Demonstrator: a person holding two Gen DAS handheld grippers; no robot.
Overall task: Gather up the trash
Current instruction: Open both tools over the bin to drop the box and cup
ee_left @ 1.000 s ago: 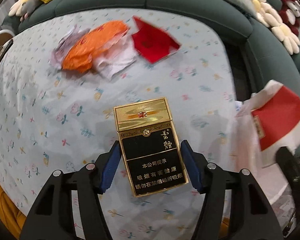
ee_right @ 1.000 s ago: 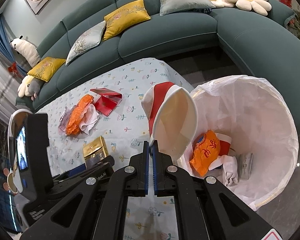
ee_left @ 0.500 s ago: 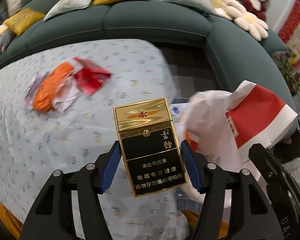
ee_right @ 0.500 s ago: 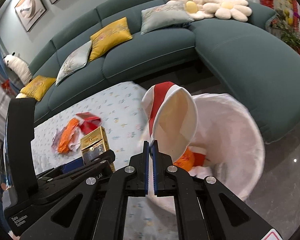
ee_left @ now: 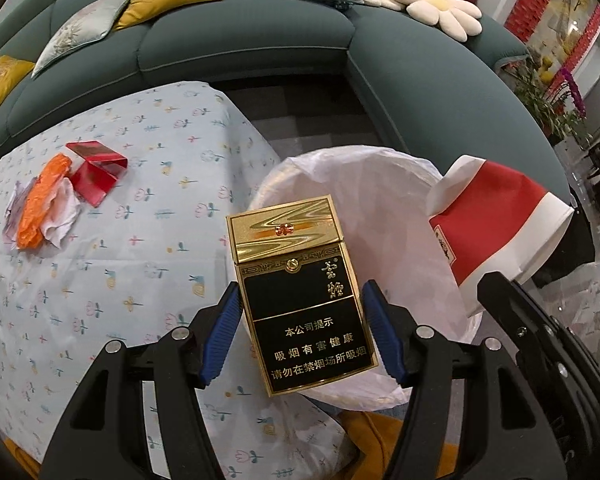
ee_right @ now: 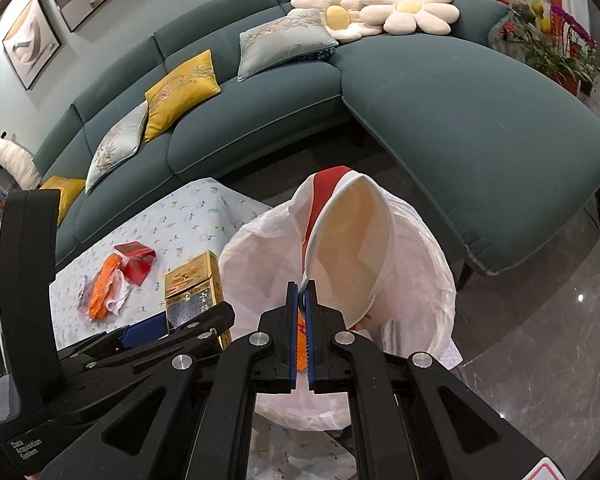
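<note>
While the left hand-held gripper clamped the cigarette pack upright (long axis along its fingers), the right hand-held gripper pinched the paper cup by its rim; both hung above the lined trash bin, wrappers farther off on the desk.

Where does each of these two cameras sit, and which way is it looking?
Left wrist: on the left gripper, looking down its fingers at the gold-and-black cigarette pack it grips; right gripper at the edge.
Right wrist: on the right gripper, pinching a red-and-white paper cup; left gripper alongside.
Shared: pack, cup, white-lined trash bin, floral tablecloth, teal sofa.
</note>
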